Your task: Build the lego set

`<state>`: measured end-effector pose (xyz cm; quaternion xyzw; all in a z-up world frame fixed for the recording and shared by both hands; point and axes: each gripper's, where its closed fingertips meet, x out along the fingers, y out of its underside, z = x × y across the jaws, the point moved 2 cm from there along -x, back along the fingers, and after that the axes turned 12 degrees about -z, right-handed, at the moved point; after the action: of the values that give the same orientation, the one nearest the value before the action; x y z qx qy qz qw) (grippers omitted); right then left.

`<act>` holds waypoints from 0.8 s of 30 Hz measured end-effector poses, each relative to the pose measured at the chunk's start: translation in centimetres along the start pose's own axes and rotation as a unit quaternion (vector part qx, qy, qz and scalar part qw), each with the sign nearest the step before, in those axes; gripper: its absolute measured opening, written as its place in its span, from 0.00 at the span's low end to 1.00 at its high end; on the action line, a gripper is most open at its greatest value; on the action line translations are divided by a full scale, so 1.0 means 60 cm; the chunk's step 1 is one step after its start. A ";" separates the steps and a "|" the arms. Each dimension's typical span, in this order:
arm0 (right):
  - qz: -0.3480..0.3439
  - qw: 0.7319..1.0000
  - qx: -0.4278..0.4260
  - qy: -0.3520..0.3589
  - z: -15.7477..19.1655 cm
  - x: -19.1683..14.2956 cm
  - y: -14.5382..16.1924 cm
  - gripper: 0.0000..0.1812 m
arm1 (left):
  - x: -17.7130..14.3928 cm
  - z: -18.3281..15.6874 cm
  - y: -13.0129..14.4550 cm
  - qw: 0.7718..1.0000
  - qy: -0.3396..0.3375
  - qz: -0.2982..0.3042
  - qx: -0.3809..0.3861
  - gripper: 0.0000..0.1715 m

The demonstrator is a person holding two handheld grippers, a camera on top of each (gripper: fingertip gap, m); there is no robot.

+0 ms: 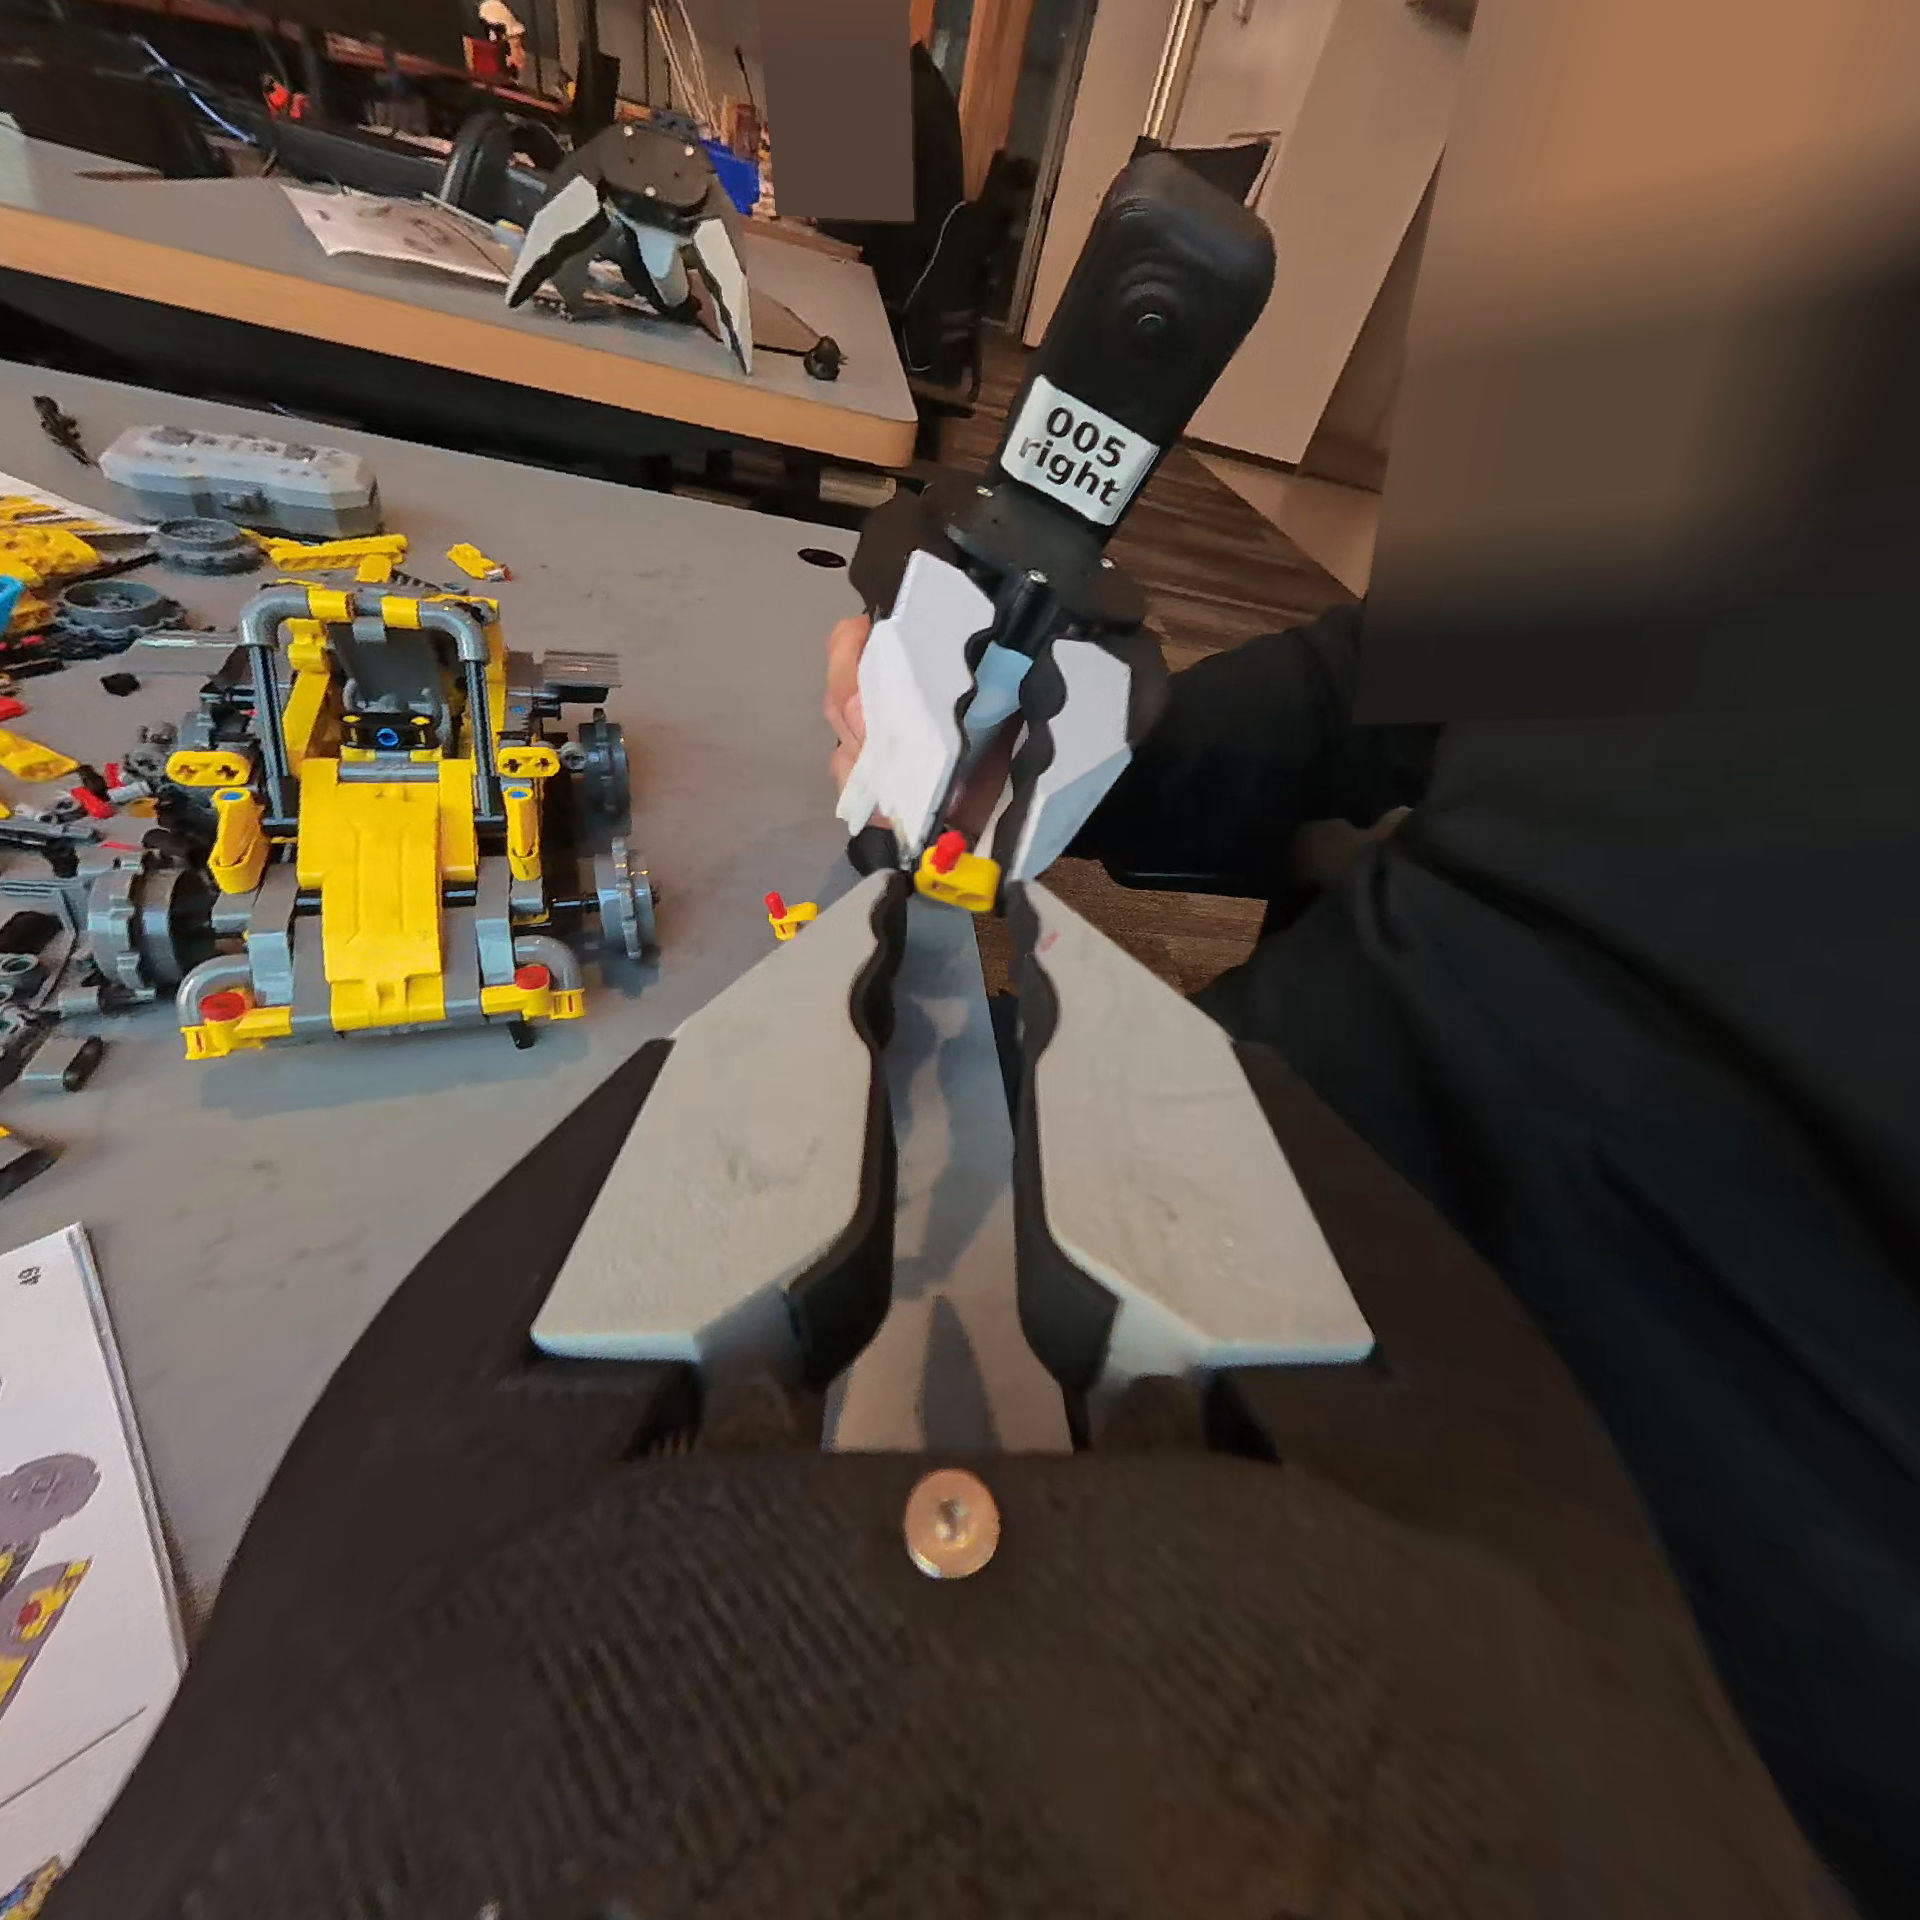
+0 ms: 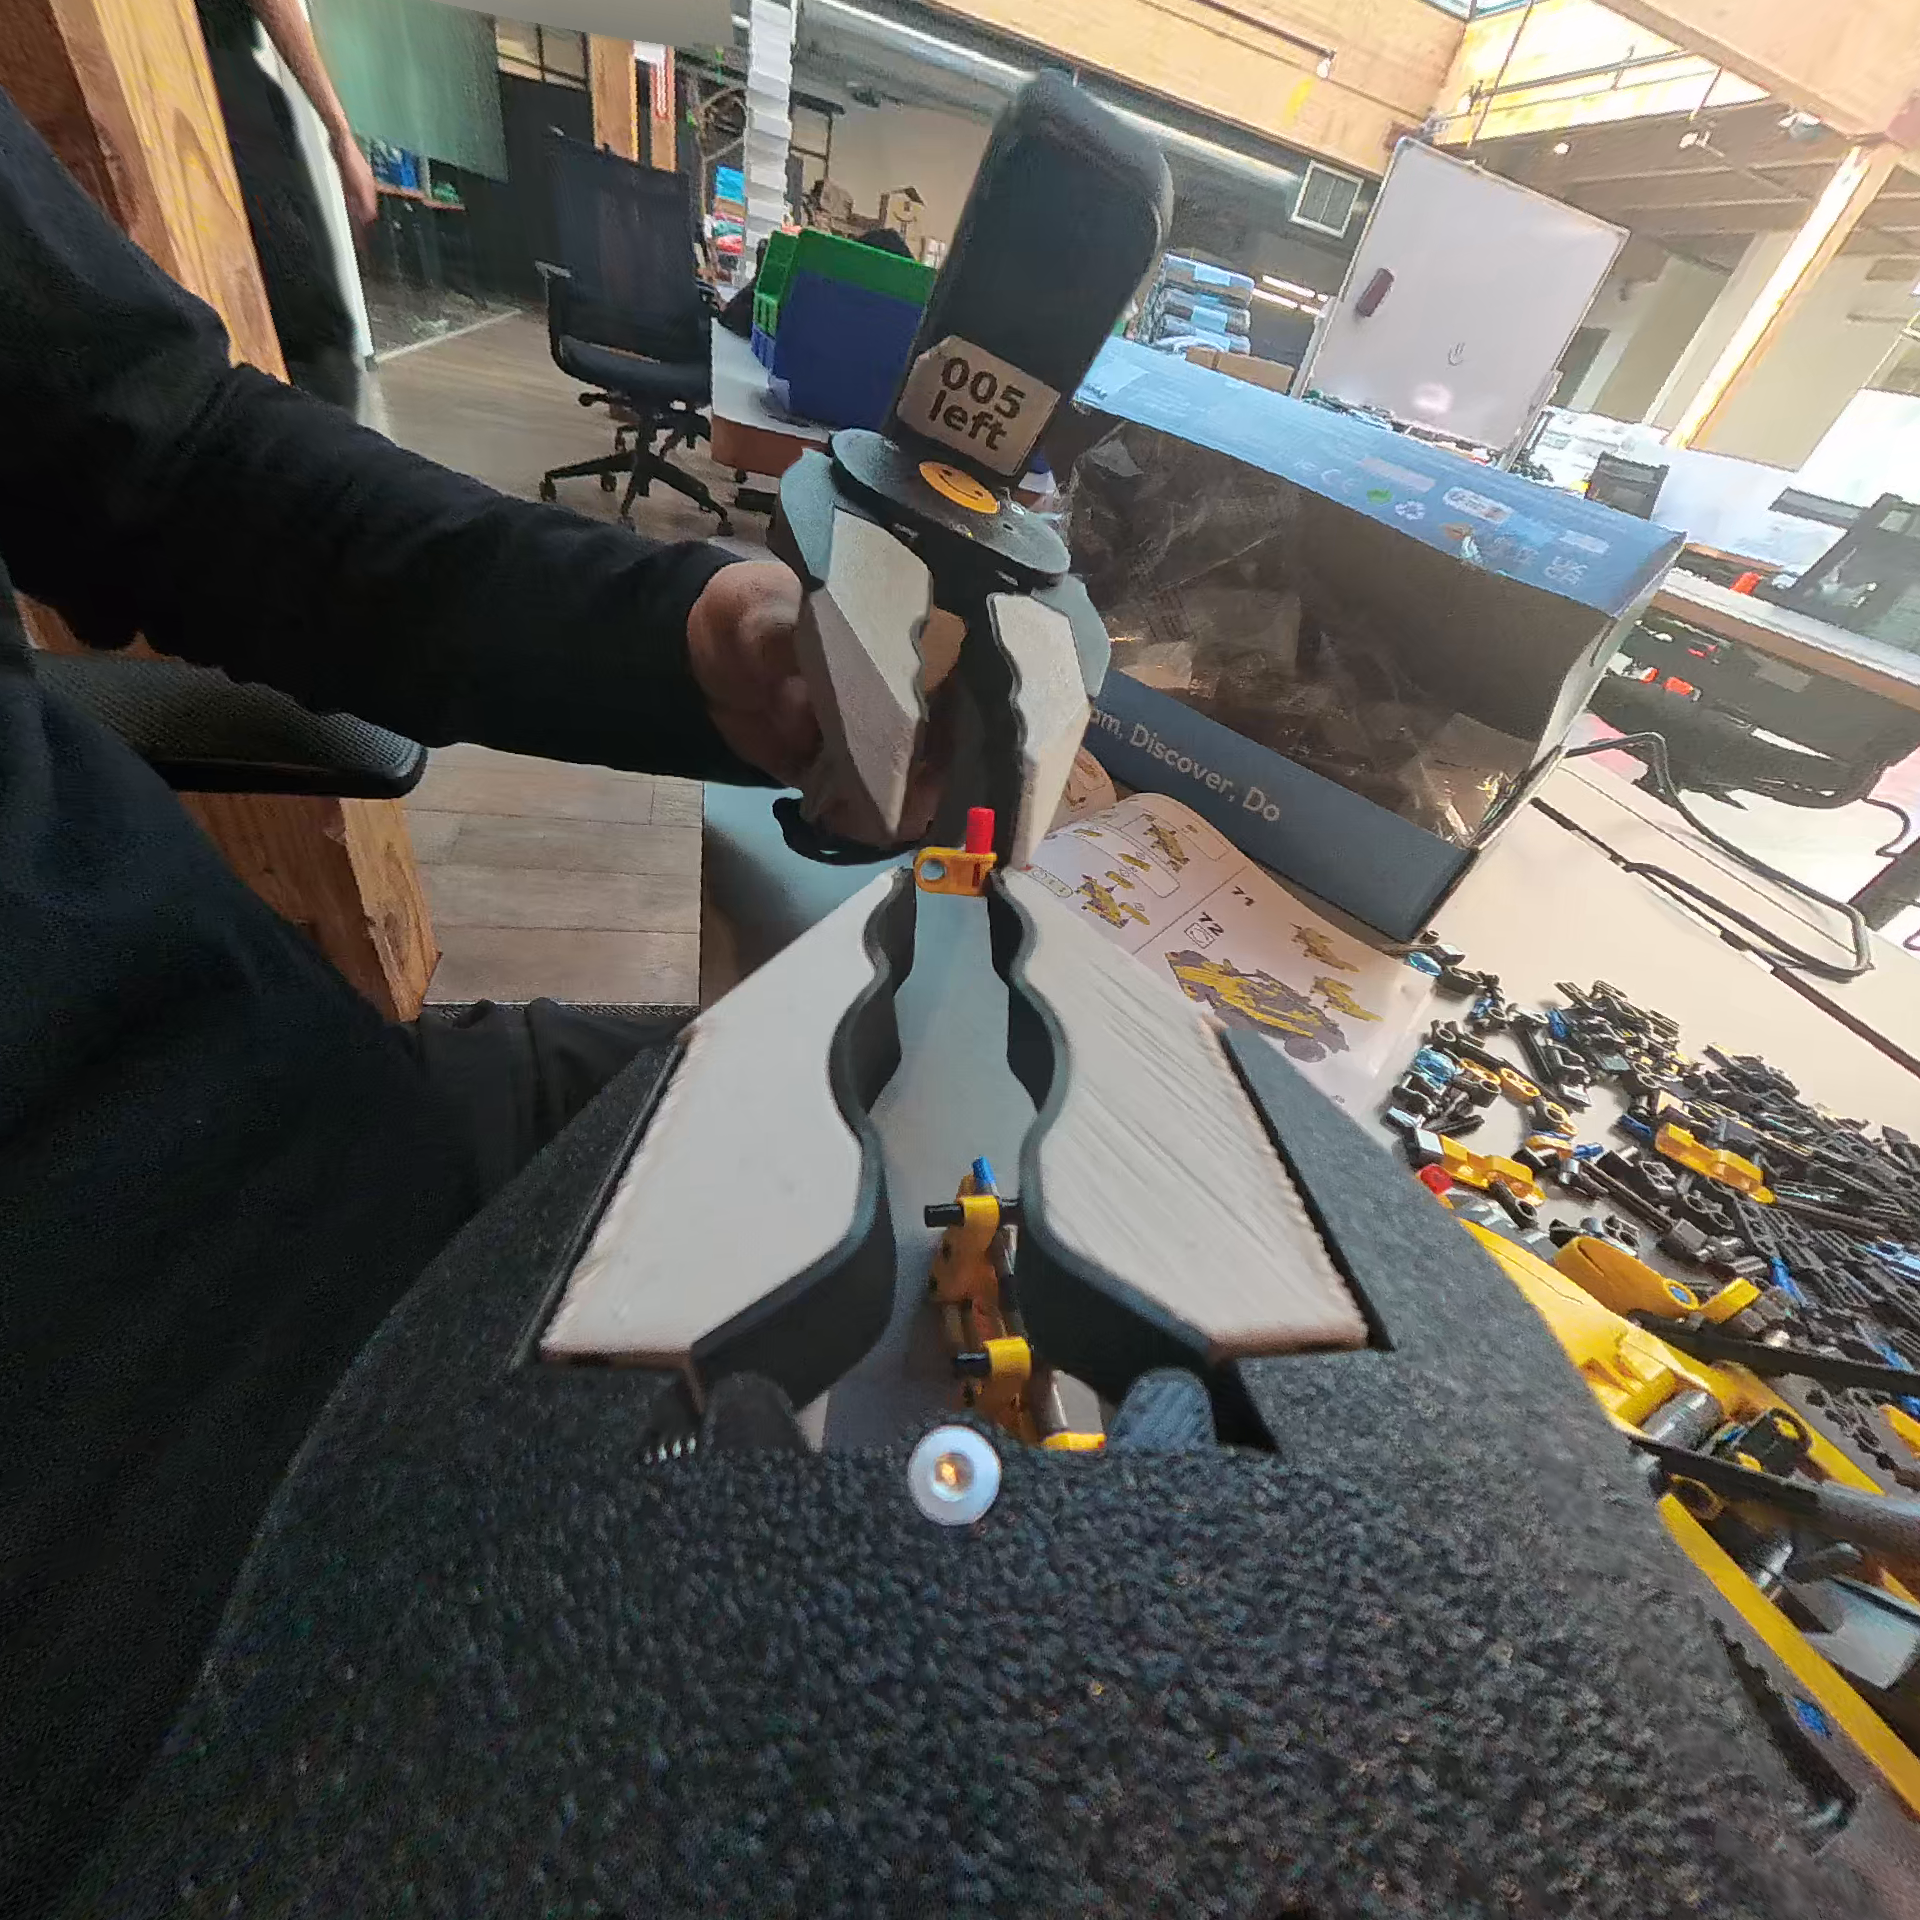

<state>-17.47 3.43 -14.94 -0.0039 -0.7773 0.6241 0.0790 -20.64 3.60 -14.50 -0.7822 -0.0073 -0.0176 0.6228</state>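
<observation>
A small yellow connector (image 2: 951, 871) with a red pin (image 2: 977, 831) standing on it is pinched between the tips of my right gripper (image 2: 951, 883), above the table's near edge. My left gripper (image 1: 958, 888) meets it tip to tip from the opposite side. Its fingers stand slightly apart on either side of the same connector (image 1: 956, 878) and do not clearly press it. In the right wrist view the left gripper (image 2: 956, 844) straddles the red pin with room on both sides. A hand in a black sleeve (image 2: 312, 571) holds each gripper.
A partly built yellow and grey vehicle model (image 1: 364, 831) stands on the grey table (image 1: 675, 644), with a second small yellow connector (image 1: 790, 914) near it. Loose parts (image 2: 1662, 1143), an open instruction booklet (image 2: 1195, 914) and a dark box (image 2: 1351, 623) lie to the right. A yellow sub-assembly (image 2: 977, 1278) sits under the right gripper. Left and right tips are no more than a few centimetres apart.
</observation>
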 end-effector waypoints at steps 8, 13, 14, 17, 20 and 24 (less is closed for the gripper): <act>-0.005 1.000 0.013 -0.021 0.013 0.003 0.001 0.07 | 0.000 -0.008 0.009 0.999 0.034 -0.002 -0.004 0.08; -0.009 1.000 0.011 -0.023 0.015 0.005 -0.001 0.07 | -0.001 -0.012 0.013 0.999 0.044 0.004 0.006 0.08; -0.006 1.000 0.010 -0.021 0.014 0.005 0.002 0.07 | -0.001 -0.010 0.015 0.999 0.041 0.007 0.006 0.08; 0.005 1.000 0.014 -0.011 0.008 0.004 0.011 0.07 | -0.002 -0.001 0.020 1.000 0.015 0.010 0.020 0.07; 0.047 0.999 0.002 0.001 0.005 0.006 0.026 0.06 | -0.006 0.009 0.032 0.999 -0.011 0.029 0.032 0.07; 0.081 0.996 -0.025 0.001 0.006 0.008 0.038 0.06 | -0.010 0.013 0.043 0.998 -0.024 0.037 0.037 0.07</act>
<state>-18.19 3.61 -17.17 -0.0695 -0.7895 0.6090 0.0293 -21.12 3.77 -17.19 -0.7585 0.0066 0.0244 0.6512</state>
